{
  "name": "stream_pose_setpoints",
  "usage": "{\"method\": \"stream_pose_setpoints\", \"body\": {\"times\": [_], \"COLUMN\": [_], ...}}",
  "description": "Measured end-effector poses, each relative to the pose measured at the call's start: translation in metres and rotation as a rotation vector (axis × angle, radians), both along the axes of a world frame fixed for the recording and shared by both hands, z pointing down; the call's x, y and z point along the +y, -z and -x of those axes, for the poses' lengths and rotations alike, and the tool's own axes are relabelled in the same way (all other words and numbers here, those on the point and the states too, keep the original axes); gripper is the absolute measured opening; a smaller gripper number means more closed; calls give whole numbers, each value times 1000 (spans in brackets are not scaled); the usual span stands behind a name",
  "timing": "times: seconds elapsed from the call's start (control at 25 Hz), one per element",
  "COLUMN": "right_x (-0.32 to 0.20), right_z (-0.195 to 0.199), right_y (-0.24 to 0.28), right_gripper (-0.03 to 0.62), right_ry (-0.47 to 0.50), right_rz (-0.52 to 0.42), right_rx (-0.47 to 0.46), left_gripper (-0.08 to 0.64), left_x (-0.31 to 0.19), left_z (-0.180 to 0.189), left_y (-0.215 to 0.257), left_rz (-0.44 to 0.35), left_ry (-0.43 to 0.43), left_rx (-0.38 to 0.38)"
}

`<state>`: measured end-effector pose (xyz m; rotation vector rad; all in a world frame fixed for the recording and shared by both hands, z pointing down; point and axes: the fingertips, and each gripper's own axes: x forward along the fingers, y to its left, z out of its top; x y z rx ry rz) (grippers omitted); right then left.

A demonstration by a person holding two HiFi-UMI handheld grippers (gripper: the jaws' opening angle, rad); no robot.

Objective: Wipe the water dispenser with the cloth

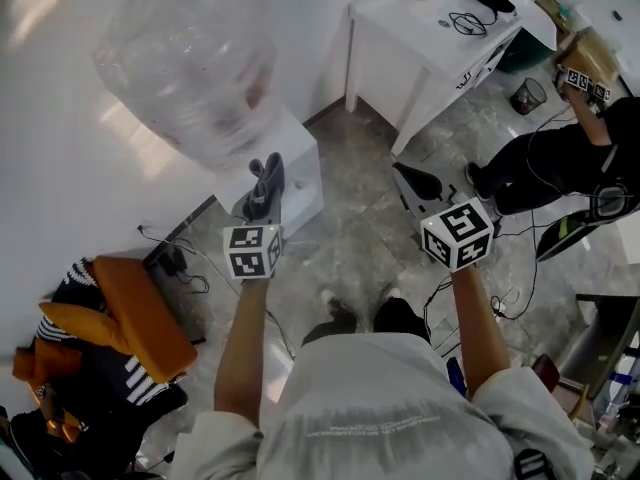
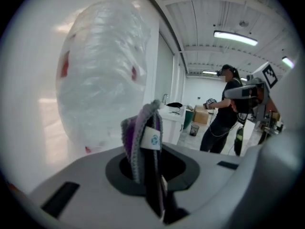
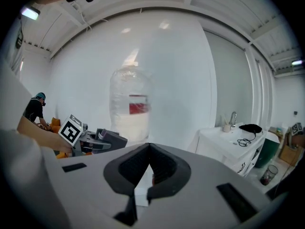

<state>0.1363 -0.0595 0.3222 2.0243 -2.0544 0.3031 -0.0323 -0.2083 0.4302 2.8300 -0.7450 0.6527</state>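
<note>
Head view: the cloth [image 1: 270, 173] is gray and purple, and it sticks up out of my left tongs [image 1: 262, 200]. The left tongs are closed tight on it. In the left gripper view the cloth [image 2: 141, 137] stands up between the two jaws, with a small white tag on it.

The water dispenser [image 1: 295, 163] is a white box by the white wall. A big clear bottle [image 1: 190, 68] sits on top of it and looks blurry. The cloth is over the front of the white box, just under the bottle. I cannot tell if it touches. In the left gripper view the bottle [image 2: 102, 75] fills the space just behind the cloth, a bit to the left.

My right tongs [image 1: 418, 186] are off to the right, apart from the dispenser. The tips of the jaws are pressed together and hold nothing. In the right gripper view the bottle [image 3: 131, 109] stands past them, with a red label on it.

My shoes [image 1: 365, 318] are on the gray floor [image 1: 350, 238]. An orange cushion [image 1: 140, 313] lies at the left. A white surface [image 1: 420, 43] with a black cable stands at the top right. Another person [image 1: 560, 158] in black is beside it.
</note>
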Motion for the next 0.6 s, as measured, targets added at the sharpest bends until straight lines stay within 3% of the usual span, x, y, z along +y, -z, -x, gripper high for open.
{"method": "stream_pose_setpoints", "body": {"times": [0.12,0.24,0.32,0.48,0.6], "right_x": [2,3,0,-4,-8], "right_z": [-4,-19,-30,-44,-59], "right_y": [-9,-21,-26,-32,-45], "right_gripper": [12,12,12,13,12], "right_ry": [18,35,58,121,162], "right_rz": [23,50,70,106,141], "right_rx": [-12,-23,-25,-27,-45], "left_gripper": [46,46,46,46,46], "left_x": [13,20,20,18,11], "left_z": [-30,-68,-89,-120,-139], "left_y": [-9,-24,-38,-67,-91], "left_rz": [49,98,113,125,190], "left_ry": [-70,-80,-47,39,162], "left_rx": [39,113,154,142,154]}}
